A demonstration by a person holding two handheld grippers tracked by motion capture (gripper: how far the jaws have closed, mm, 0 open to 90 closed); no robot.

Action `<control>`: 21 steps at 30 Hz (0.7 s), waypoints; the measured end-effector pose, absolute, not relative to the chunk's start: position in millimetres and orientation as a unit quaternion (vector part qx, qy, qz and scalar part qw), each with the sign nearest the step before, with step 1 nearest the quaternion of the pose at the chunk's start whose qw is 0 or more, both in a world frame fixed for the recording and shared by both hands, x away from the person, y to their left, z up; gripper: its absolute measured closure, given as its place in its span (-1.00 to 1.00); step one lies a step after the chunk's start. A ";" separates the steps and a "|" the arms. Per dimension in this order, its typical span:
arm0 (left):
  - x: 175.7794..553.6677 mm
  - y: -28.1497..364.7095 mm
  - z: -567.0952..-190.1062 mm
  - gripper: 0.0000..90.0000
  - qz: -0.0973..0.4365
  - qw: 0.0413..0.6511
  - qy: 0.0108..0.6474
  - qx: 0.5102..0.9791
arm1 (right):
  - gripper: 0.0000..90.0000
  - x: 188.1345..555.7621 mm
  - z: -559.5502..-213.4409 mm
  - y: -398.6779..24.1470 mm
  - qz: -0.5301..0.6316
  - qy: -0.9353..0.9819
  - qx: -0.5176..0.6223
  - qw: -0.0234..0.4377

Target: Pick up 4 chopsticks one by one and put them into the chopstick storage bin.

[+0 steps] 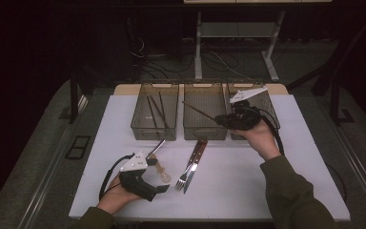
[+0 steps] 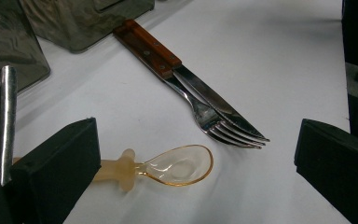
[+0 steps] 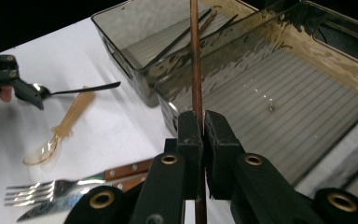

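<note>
A brown chopstick is clamped between the closed jaws of the right hand-held gripper, held above the middle bin with its tip pointing toward the left bin. Its lower end is cut off at the bottom edge of the right gripper view, hidden behind the jaws. In the left bin, two dark chopsticks are seen lying along the floor. The middle bin's ribbed floor is seen bare; a third bin at the right is largely covered by the gripper and hand, so its contents cannot be made out. On the worktop, a fork and a wooden-handled knife lie side by side, touching. Just beside them lies a clear amber spoon, its handle partly hidden behind a jaw. The left hand-held gripper is held low near the spoon, jaws wide apart. A metal spoon lies across the amber one's handle.
</note>
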State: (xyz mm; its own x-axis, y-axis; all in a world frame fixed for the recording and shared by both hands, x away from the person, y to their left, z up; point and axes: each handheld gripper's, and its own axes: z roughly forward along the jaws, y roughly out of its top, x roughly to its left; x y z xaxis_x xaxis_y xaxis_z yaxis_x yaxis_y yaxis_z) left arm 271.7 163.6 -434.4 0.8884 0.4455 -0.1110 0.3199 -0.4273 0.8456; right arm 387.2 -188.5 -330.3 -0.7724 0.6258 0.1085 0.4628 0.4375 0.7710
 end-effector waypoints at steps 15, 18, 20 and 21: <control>271.8 163.3 -433.8 -1.00 0.060 0.486 0.225 0.842 | 0.90 423.6 -326.0 -135.0 0.403 0.851 0.321 0.098; 271.8 163.2 -433.7 -1.00 0.060 0.487 0.224 0.842 | 0.90 430.0 -325.8 -122.2 0.397 0.854 0.322 0.097; 271.9 163.1 -433.6 -1.00 0.062 0.487 0.223 0.842 | 0.90 434.1 -325.7 -114.7 0.395 0.855 0.323 0.097; 271.7 162.9 -433.8 -1.00 0.062 0.486 0.223 0.843 | 0.90 436.3 -325.8 -110.4 0.394 0.855 0.324 0.096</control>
State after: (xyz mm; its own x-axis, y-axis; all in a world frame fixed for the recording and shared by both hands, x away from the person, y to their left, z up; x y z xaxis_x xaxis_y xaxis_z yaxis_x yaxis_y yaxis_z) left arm 271.7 162.9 -433.8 0.8929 0.4363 -0.1116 0.3148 -0.4275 0.8474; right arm 436.3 -110.4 -325.8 -0.7721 0.6290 0.0905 0.4774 0.4801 0.7360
